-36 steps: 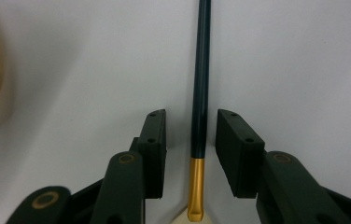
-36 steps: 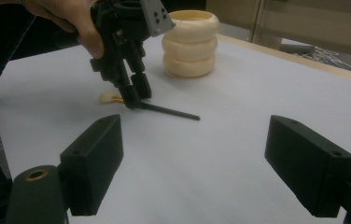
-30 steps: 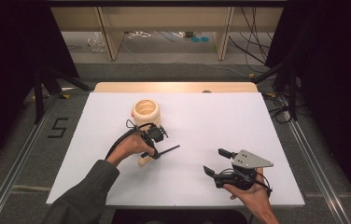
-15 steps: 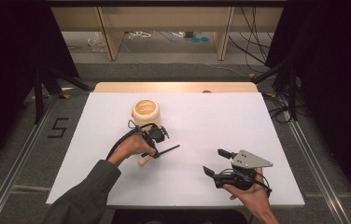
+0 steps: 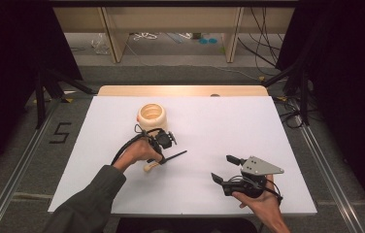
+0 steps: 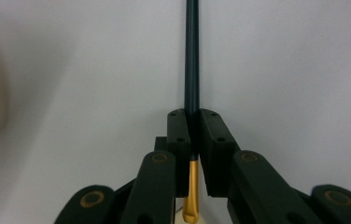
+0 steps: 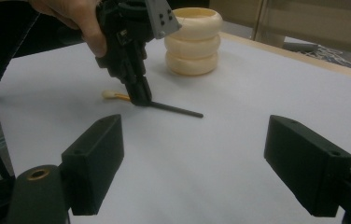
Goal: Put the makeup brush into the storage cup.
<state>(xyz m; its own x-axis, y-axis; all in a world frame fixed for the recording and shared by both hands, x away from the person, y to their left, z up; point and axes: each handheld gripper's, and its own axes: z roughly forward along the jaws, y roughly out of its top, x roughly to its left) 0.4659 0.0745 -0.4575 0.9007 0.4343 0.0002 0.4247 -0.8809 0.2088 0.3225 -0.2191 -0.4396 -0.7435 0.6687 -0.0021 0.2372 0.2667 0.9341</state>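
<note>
Fingers [image 6: 181, 133] of the left gripper [image 5: 163, 154] have just closed on a thin brush [image 6: 192, 60]; right gripper's [image 5: 226, 170] fingers stand apart.
Brush lies flat on the white surface [image 5: 219, 126] — dark shaft pointing away along the fingers, amber handle with a cream tip behind.

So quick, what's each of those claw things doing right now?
Left gripper: just closed on the thin black rod with the gold end, on the table.
Right gripper: open, holding nothing.

One camera sits high above my side and looks forward and down on the whole white table [image 5: 268, 126]. One rides on my left gripper [image 6: 191, 135], very close, looking down along its jaws. One rides on my right gripper [image 7: 194, 158], looking low across the table at my left gripper. All see the table.
</note>
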